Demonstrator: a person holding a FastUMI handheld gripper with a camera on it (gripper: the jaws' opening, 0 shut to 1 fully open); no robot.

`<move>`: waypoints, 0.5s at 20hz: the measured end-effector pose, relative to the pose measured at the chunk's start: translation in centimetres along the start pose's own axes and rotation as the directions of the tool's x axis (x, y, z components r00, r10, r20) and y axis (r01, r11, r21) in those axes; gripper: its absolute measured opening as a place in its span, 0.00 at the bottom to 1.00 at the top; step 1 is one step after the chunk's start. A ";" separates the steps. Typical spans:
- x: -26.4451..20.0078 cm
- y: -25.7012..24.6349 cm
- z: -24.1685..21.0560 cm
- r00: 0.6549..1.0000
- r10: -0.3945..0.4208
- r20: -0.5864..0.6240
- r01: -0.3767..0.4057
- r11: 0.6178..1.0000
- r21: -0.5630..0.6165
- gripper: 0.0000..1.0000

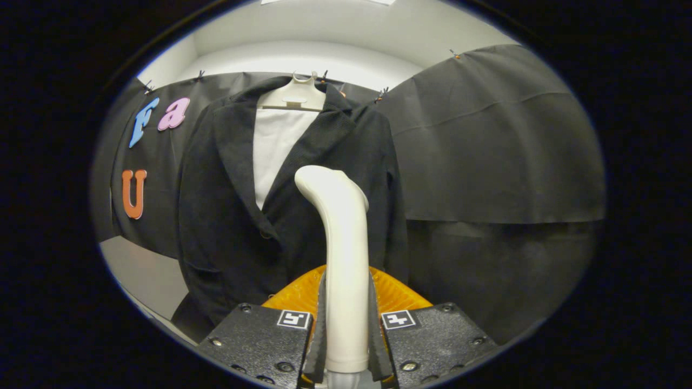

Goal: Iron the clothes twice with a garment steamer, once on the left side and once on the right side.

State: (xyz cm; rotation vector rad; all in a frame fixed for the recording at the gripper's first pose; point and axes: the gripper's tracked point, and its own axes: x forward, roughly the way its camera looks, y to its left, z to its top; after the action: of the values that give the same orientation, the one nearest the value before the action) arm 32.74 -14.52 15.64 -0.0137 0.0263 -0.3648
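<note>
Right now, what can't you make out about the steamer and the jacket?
- Steamer: its steam face points away, towards the jacket; whether they touch is unclear.
- Steamer base: cut off below the tool, whose fingers press on the handle from both sides.
- Orange object: largely hidden behind the tool and the handle.
- Jacket hem: hidden by the tool.
- Hanger hook: too small to see what it hangs from.

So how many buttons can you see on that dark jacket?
1: a dark button where the jacket closes, beside the white steamer that the gripper grips. Others may hide behind the steamer.
</note>
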 end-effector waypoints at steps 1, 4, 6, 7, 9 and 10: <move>0.1 0.1 -0.3 1.000 0.000 -0.007 0.000 1.000 -0.002 0.35; -0.7 0.4 -2.2 0.999 0.005 -0.034 -0.005 1.000 -0.009 0.35; -2.3 0.1 -4.1 0.999 0.006 -0.051 -0.007 1.000 -0.018 0.35; -2.9 0.1 -5.1 0.998 0.007 -0.062 -0.008 1.000 -0.025 0.35; -3.3 0.3 -6.1 0.997 0.005 -0.082 -0.008 0.999 -0.032 0.35; -2.7 0.2 -5.9 0.996 0.003 -0.091 -0.005 0.999 -0.032 0.35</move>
State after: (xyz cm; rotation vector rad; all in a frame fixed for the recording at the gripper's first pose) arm 30.15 -13.46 9.76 -0.0287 0.1226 -0.3608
